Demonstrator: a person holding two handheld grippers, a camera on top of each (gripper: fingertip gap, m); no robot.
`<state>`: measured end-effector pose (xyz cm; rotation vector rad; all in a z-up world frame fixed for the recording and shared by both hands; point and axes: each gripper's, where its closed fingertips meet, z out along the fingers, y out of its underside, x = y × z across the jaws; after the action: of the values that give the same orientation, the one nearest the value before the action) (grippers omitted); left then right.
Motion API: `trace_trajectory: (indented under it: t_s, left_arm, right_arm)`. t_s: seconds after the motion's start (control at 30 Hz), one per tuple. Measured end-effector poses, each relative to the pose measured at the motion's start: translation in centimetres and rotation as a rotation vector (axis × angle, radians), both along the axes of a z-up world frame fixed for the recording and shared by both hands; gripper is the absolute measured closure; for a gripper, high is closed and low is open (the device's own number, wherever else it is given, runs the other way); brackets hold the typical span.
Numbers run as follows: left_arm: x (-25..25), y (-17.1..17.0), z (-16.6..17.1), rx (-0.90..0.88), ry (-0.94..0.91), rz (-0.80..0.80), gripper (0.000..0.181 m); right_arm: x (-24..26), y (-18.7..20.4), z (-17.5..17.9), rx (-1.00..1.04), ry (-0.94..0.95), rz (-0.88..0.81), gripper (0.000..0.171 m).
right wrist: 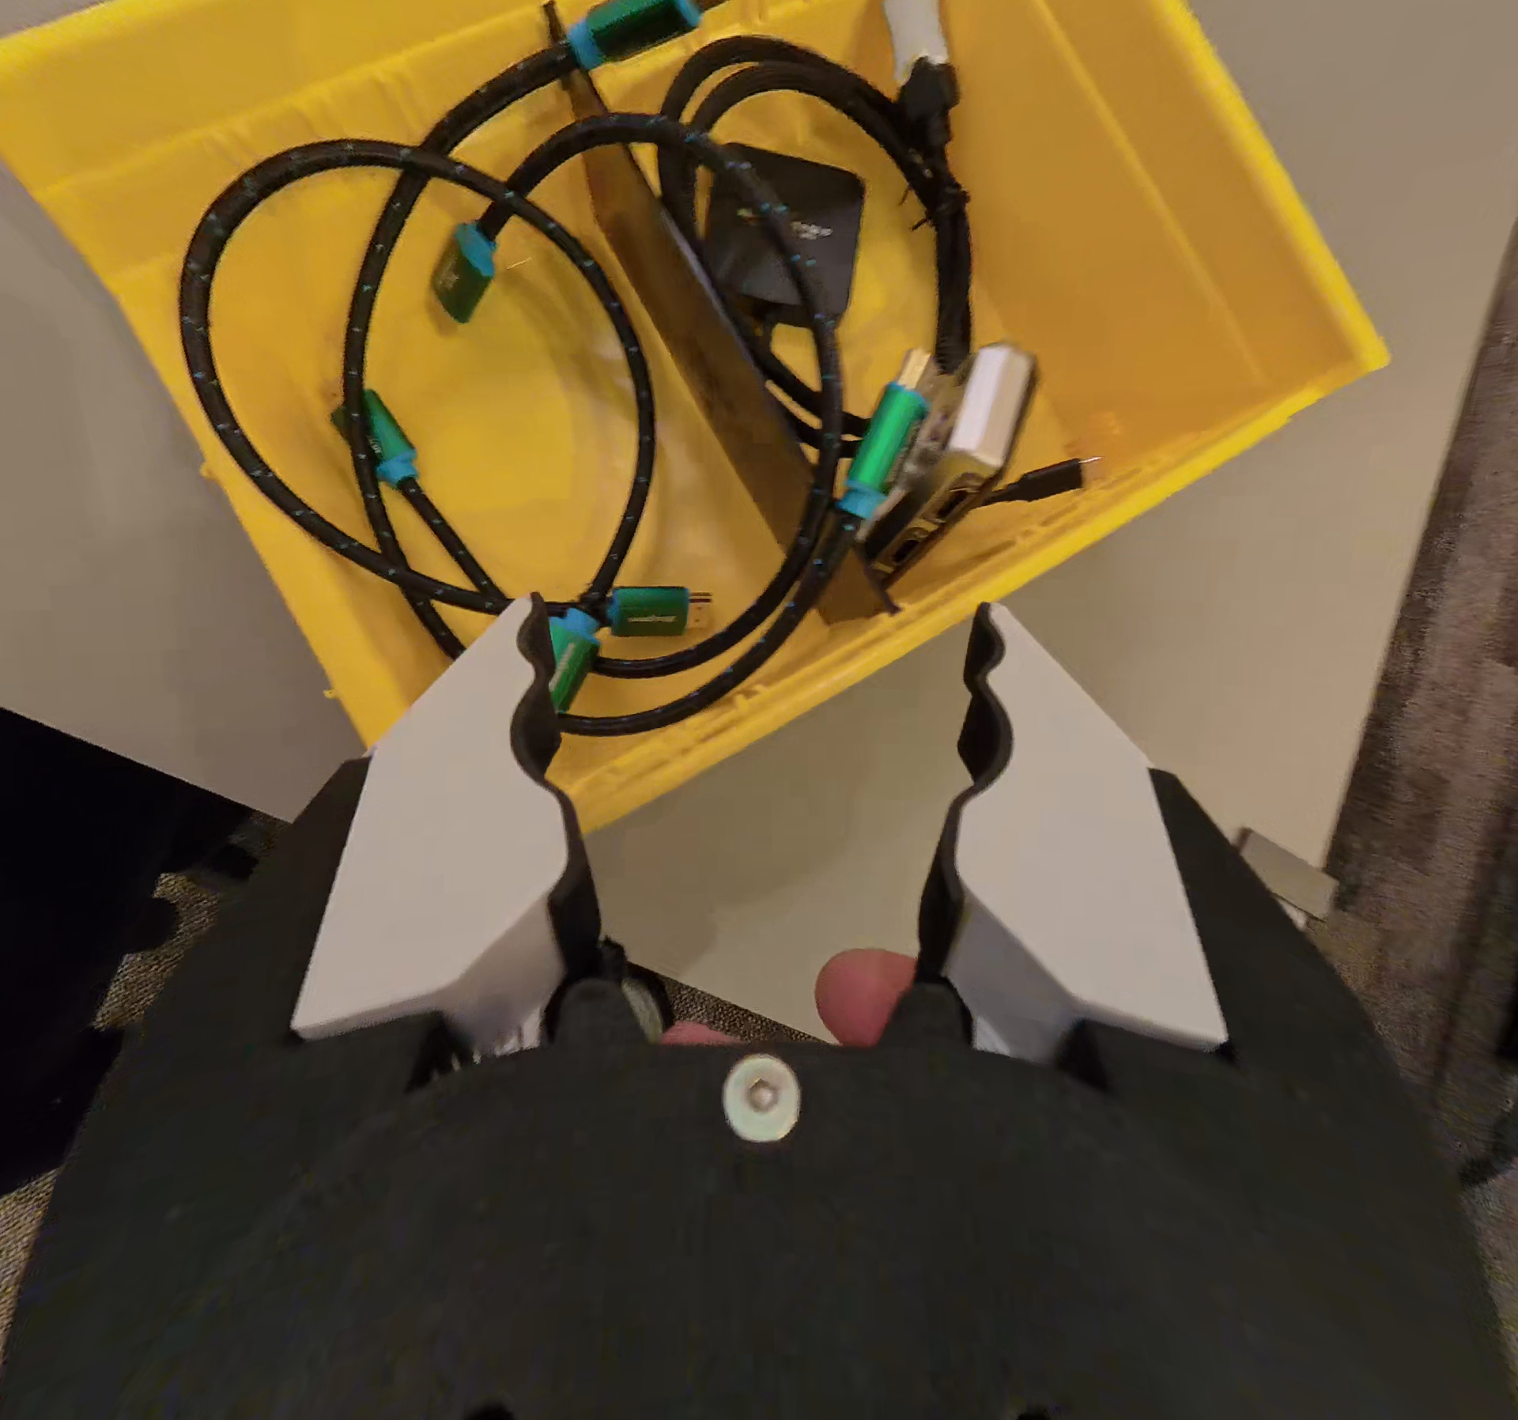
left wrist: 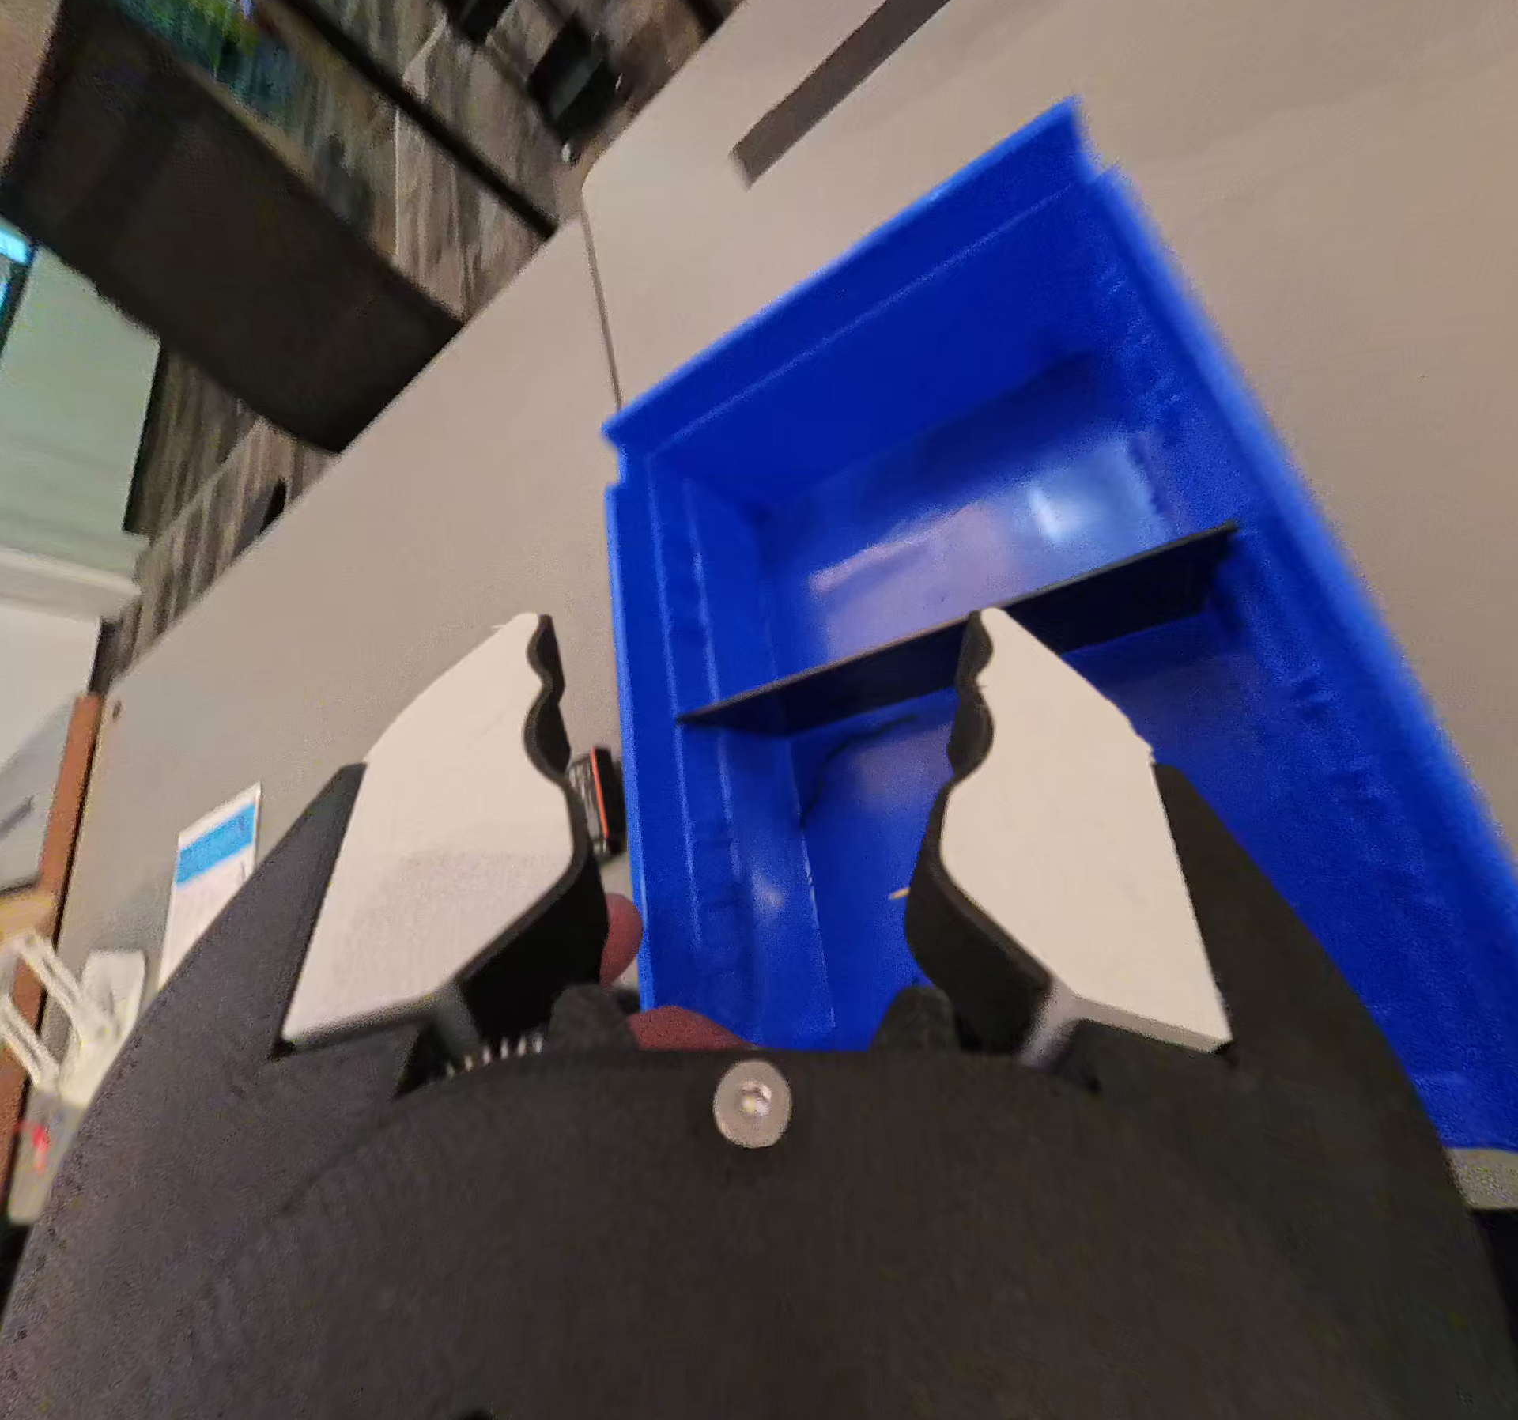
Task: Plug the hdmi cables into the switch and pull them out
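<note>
Cables (right wrist: 411, 362) with green plugs lie coiled in the yellow bin (right wrist: 1150, 247) beside the silver switch (right wrist: 961, 444), loose for picking; both the right gripper (right wrist: 756, 690) and left gripper (left wrist: 760, 690) fingers hang released, empty.

Left wrist close over blue bin (left wrist: 1281, 723); right over yellow bin (right wrist: 1109, 173).

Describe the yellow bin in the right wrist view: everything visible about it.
The yellow bin is an open-topped rectangular tub that looks like moulded plastic, with a stepped rim and ribbed walls. It sits on a pale tabletop, skewed to the camera. A dark divider stands across its floor, splitting it in two. Black braided HDMI cables with green plugs coil in the left part and loop over the divider; a black box and a silver switch lie in the right part. The open right hand-held gripper hovers at its near wall.
</note>
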<state>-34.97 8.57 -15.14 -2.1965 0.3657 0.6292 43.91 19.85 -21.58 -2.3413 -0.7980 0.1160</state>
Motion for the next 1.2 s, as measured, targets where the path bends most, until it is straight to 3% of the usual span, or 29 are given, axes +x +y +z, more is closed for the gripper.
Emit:
trace_trajectory:
  t_s: [0.07, 0.3, 0.47, 0.57, 1.0, 1.2]
  left_arm:
    - [-2.4, -1.2, -1.0, -0.002, -0.019, 0.07, 0.088]
    - [-7.0, -4.1, -4.7, -0.074, -0.063, 0.234, 0.085]
    - [-8.2, -4.7, -6.1, -0.101, -0.083, 0.261, 0.087]
    - [-8.2, -4.8, -7.0, -0.118, -0.118, 0.249, 0.091]
    - [-9.9, -5.3, -7.5, -0.095, -0.145, 0.278, 0.095]
    - [-10.3, -5.5, -8.1, -0.107, -0.158, 0.276, 0.098]
  right_arm:
    - [0.1, 0.2, -0.2, 0.018, -0.023, -0.028, 0.07]
    - [1.4, 1.2, -0.2, 0.034, -0.112, -0.093, 0.092]
    - [1.8, 2.1, -0.6, 0.009, -0.117, -0.072, 0.098]
    - [2.3, 3.0, -0.8, 0.008, -0.159, -0.058, 0.111]
    - [0.9, 6.8, -1.0, -0.004, -0.14, 0.004, 0.117]
    - [0.6, 7.3, -0.7, 0.001, -0.164, 0.002, 0.11]
